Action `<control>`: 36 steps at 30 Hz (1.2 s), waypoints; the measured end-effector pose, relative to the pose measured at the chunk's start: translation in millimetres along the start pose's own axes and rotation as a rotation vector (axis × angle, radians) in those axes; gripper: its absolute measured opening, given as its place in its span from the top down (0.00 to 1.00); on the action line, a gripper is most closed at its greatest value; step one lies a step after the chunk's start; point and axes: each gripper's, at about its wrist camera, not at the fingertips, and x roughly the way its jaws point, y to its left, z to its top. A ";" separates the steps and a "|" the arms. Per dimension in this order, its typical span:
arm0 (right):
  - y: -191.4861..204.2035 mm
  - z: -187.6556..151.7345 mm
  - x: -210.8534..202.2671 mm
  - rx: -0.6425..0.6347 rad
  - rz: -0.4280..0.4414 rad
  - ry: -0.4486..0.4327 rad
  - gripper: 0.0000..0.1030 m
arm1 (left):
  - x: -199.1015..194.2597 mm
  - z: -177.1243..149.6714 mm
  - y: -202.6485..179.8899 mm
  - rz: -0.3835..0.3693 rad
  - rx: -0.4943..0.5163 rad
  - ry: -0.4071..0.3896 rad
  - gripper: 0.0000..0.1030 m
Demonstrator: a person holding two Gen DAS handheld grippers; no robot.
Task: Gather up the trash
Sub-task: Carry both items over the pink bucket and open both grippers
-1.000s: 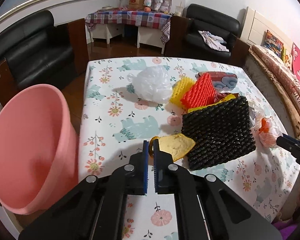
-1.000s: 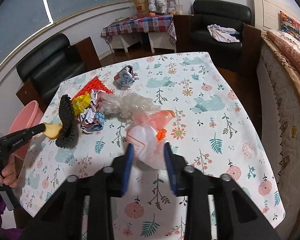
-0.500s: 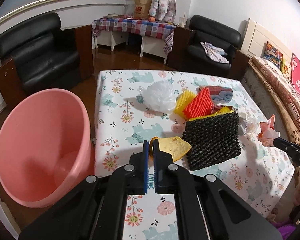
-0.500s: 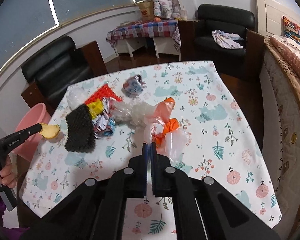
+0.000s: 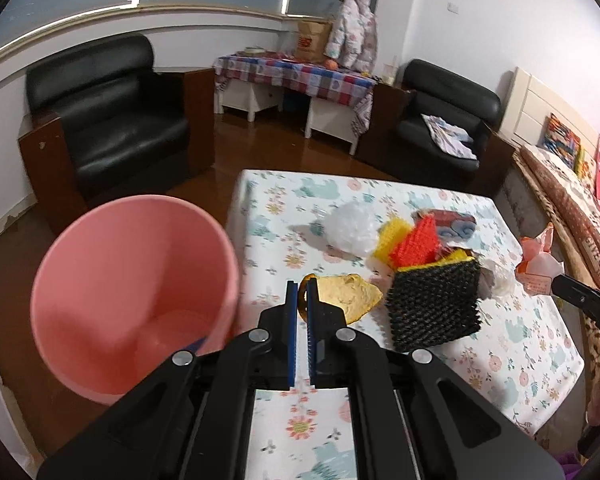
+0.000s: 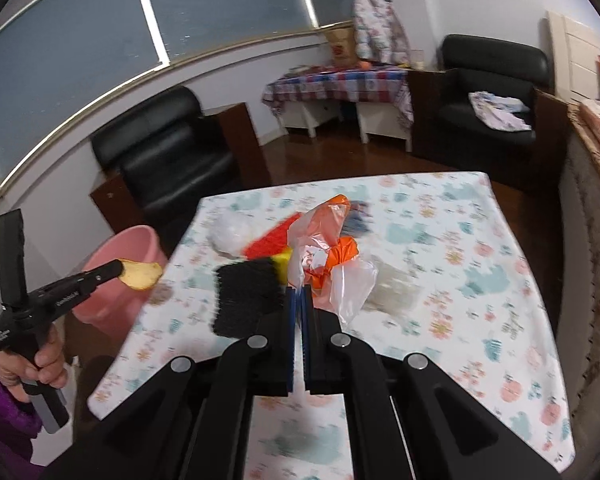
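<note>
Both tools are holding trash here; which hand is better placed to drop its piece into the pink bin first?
Left. The left tool, holding the yellow peel, is right beside the pink bin. The right tool holds the plastic bag over the table's middle, farther away.

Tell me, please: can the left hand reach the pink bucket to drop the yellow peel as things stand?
Probably yes. The left gripper holds the yellow peel close beside the pink bucket, whose open mouth faces it with nothing between.

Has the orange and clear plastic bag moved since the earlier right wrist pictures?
Yes. The plastic bag has come up off the tablecloth, pinched in the right hand-held gripper, whose jaws just closed.
</note>
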 end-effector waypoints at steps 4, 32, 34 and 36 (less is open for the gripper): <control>24.2 7.7 9.8 -0.044 0.052 0.009 0.98 | -8.3 0.1 15.5 0.037 -0.038 -0.011 0.96; 239.2 30.4 122.3 -0.368 0.366 0.162 0.98 | -47.0 -7.2 102.2 0.288 -0.216 -0.091 0.96; 243.4 28.7 130.5 -0.380 0.367 0.177 0.98 | -44.3 -8.4 108.2 0.298 -0.226 -0.087 0.96; 250.2 26.6 139.1 -0.391 0.364 0.188 0.98 | -41.6 -8.5 112.9 0.307 -0.235 -0.082 0.96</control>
